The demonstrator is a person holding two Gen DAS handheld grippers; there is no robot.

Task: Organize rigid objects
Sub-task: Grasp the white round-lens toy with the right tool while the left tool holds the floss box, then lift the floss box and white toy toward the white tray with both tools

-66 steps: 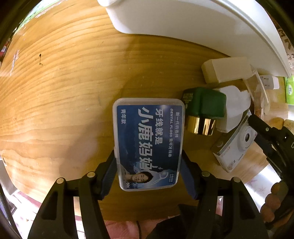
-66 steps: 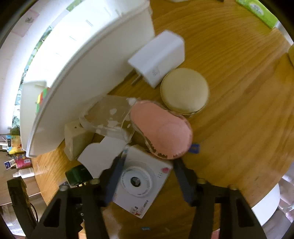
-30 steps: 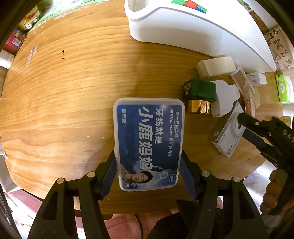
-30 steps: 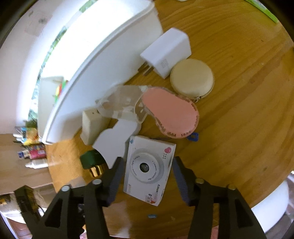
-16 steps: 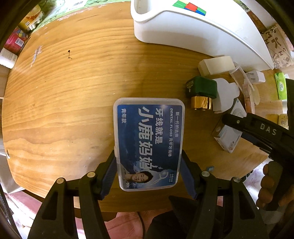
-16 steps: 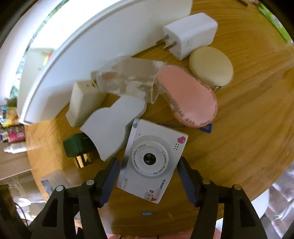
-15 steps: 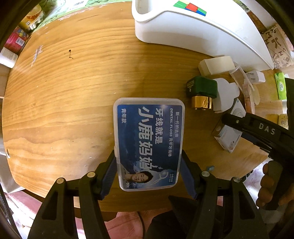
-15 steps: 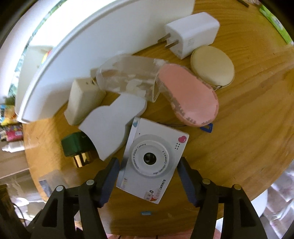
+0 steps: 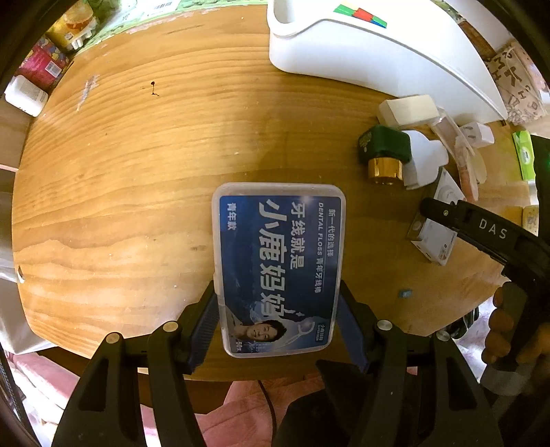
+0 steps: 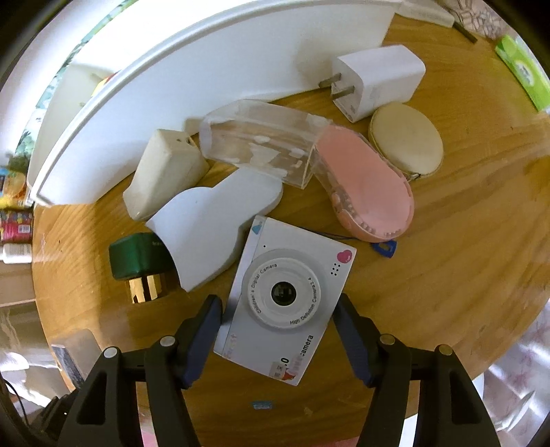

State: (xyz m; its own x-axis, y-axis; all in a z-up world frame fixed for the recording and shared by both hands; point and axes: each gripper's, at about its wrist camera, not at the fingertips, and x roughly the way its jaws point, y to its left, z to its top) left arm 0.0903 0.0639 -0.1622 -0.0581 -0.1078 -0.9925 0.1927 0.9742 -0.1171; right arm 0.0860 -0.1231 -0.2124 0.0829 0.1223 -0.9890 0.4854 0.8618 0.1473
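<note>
- Wood is what everything sits on: a round table (image 9: 137,172) with a white bin (image 9: 378,51) at its far side.
- The left gripper (image 9: 278,309) is clamped on the floss box (image 9: 278,261). Both pads press its long sides, and it looks lifted off the table.
- The right gripper (image 10: 278,330) points down over the toy camera (image 10: 285,295). Its jaws are closing. The camera sits between them, but I see a gap by each pad, so it is not gripped yet.
- A coloured cube (image 9: 361,12) already lies in the bin. I think that part is done.
- Lots is left, I think. Next to the bin lie a charger (image 10: 378,79), a tan round case (image 10: 407,139), a pink case (image 10: 364,187), a clear box (image 10: 261,144), a cream block (image 10: 165,175), a white flat shape (image 10: 209,227) and a green bottle (image 10: 137,256) with a gold cap.
- So the job looks only just begun.
- The floss box says "DENTAL FLOSS" with big Chinese words on blue.
- The camera ring says "Children's Digital Camera" and "High Definition Camera 2.4". Its bottom edge says "camera".
- In the left view, the right gripper's arm says "DAS".
</note>
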